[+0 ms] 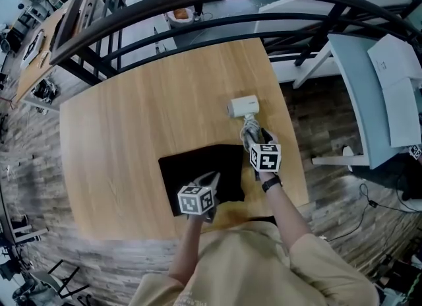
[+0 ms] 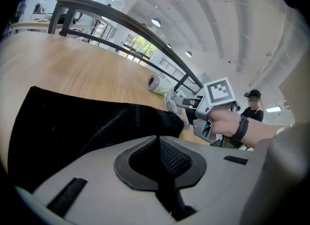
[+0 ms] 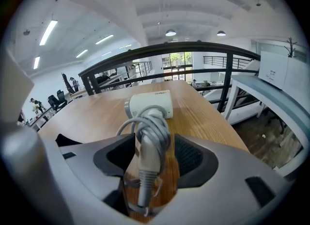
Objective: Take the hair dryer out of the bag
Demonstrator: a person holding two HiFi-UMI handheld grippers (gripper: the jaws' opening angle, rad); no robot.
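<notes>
The white hair dryer lies on the wooden table, just right of the flat black bag and clear of it. Its grey cord is wound round the handle. My right gripper is open, a jaw on each side of that handle with a gap at both pads. In the right gripper view the dryer points away from the right gripper. My left gripper sits at the bag's near edge. In the left gripper view the left gripper is shut on the bag's black fabric.
A black curved railing runs along the table's far side. The table's right edge lies close to the dryer, with wood floor below. A pale blue desk stands to the right. Another person stands in the background.
</notes>
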